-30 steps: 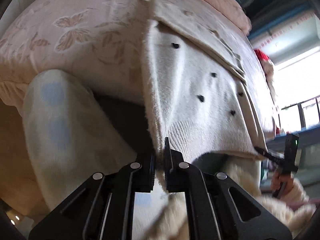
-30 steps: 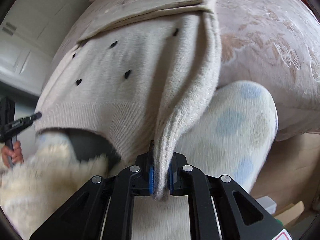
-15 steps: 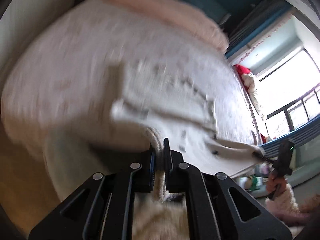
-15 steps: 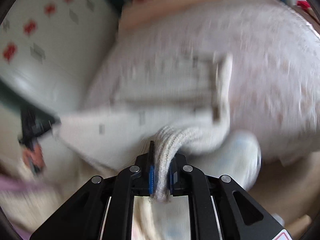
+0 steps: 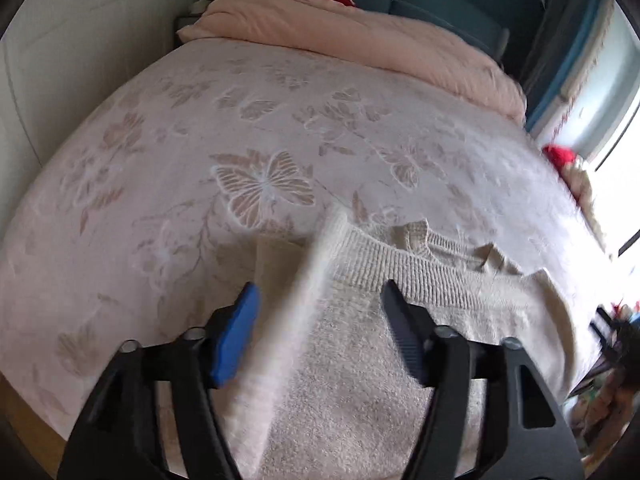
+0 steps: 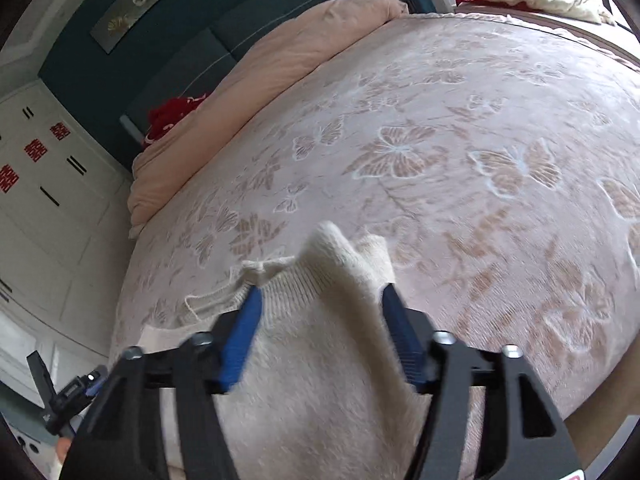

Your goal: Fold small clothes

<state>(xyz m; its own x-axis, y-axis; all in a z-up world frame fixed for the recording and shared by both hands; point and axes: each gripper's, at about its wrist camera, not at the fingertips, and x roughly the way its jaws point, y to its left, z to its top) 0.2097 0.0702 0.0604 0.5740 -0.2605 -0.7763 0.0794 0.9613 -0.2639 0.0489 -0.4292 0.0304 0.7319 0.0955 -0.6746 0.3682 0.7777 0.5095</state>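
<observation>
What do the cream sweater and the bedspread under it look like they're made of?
The sweater looks like a soft knit, probably wool or acrylic: its band shows ribbed stitches and the body is fuzzy and matte. The bedspread looks like plush, short-pile fabric with a slight sheen, with butterflies and leaves pressed or woven into it; the fibre can't be told.

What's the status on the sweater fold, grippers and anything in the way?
Left gripper jaws open, right gripper jaws open. Cream sweater lying on the bedspread, neither gripping it. Nothing blocking; pink duvet far off.
</observation>
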